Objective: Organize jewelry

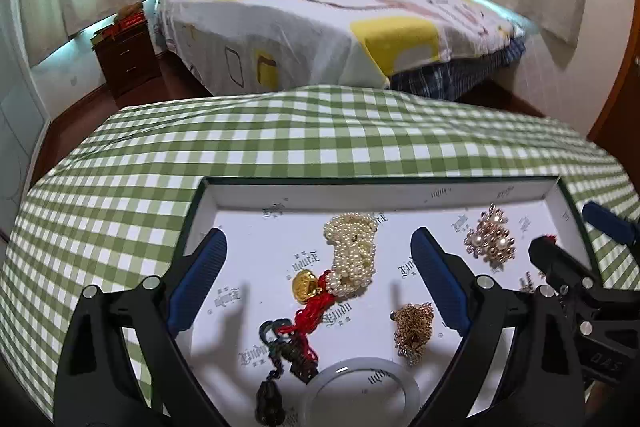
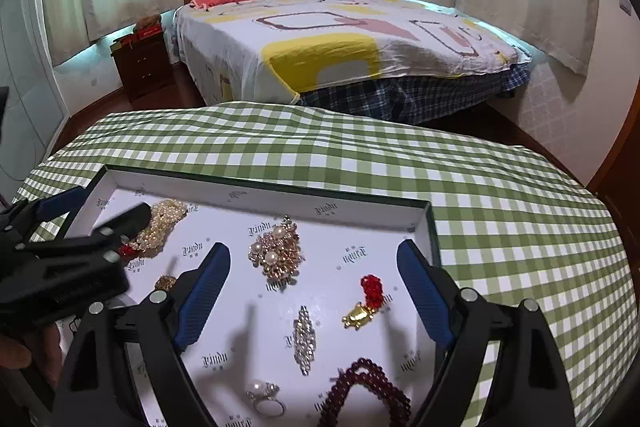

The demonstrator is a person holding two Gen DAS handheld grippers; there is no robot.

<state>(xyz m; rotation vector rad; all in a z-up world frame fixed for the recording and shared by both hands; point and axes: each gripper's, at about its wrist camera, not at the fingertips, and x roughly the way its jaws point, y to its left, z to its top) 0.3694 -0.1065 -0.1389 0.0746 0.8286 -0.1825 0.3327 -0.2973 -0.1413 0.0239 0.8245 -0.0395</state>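
1. Nearest, right wrist view: dark red bead bracelet (image 2: 366, 393) and pearl ring (image 2: 266, 401) lie on the tray floor at the bottom edge. Left wrist view: pale jade bangle (image 1: 362, 387) flat, dark pendant cord (image 1: 280, 355) just left of it.
2. Right claw (image 2: 316, 291) is spread wide and holds nothing. Between its tips lies the crystal brooch (image 2: 304, 341), long axis near-to-far, narrow ends toward the camera and the far wall.
3. Left claw (image 1: 320, 279) is likewise spread and empty, over the pearl strand (image 1: 354, 253). The strand runs near-left to far-right, red tassel end nearer, with a gold charm (image 1: 306, 285) touching it.
4. Judgement: step in hand looks like choosing a piece to pick. For the brooch, close across its short width, tips low on the tray (image 2: 256, 193), so it does not skid.
5. Gold turtle charm (image 2: 358, 315) with its red bead knot points far; gold chain (image 1: 414, 329) is heaped, no clear axis.
6. Farther: pearl cluster brooch (image 2: 278, 249), well apart from the rest.
7. Tray sits on the checked surface (image 2: 500, 211); the bed (image 2: 340, 39) lies beyond.
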